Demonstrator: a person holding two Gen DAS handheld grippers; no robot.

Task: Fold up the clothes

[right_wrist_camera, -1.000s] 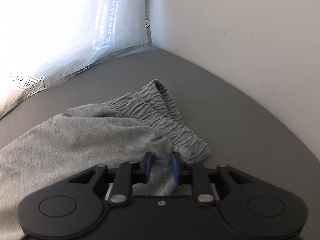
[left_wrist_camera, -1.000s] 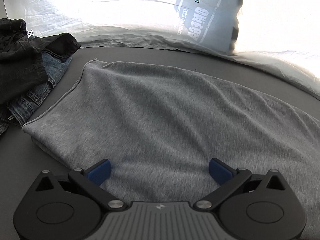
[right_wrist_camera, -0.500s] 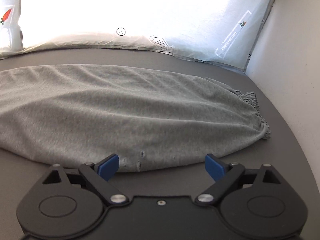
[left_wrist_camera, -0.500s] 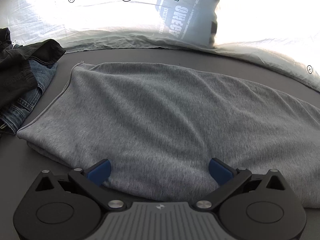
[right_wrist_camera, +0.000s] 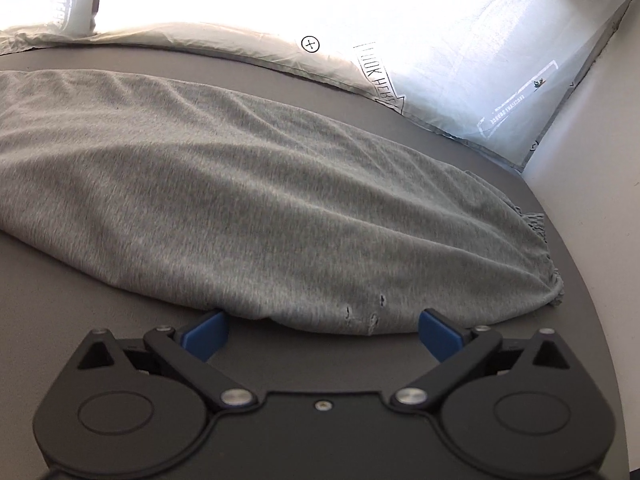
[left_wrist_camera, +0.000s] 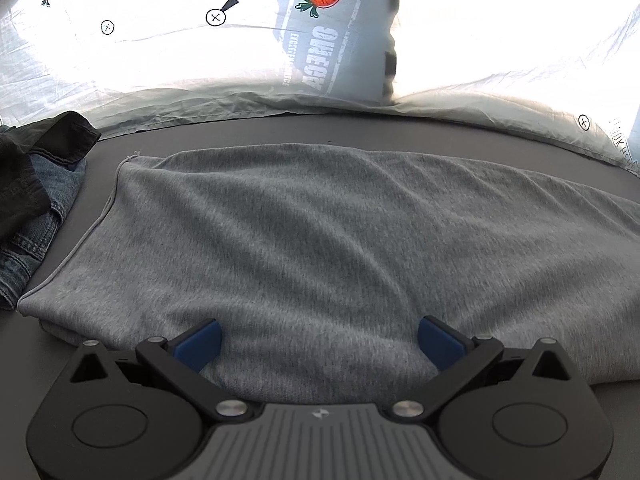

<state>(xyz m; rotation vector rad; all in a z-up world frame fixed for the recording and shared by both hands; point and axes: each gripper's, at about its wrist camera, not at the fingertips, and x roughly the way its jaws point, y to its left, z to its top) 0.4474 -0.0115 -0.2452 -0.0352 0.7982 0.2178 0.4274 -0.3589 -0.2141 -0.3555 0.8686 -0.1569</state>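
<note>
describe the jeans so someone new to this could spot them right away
Start at the big grey garment spread across the dark surface. Past its left edge lies a small heap: the jeans are the faded blue denim, partly under black clothing.

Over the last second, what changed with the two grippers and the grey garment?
The right gripper let go of the grey garment near its gathered waistband, swung back to the near edge, and its jaws are opening, nothing between them. The left gripper stayed open over the cloth; the jeans pile is unmoved.
</note>
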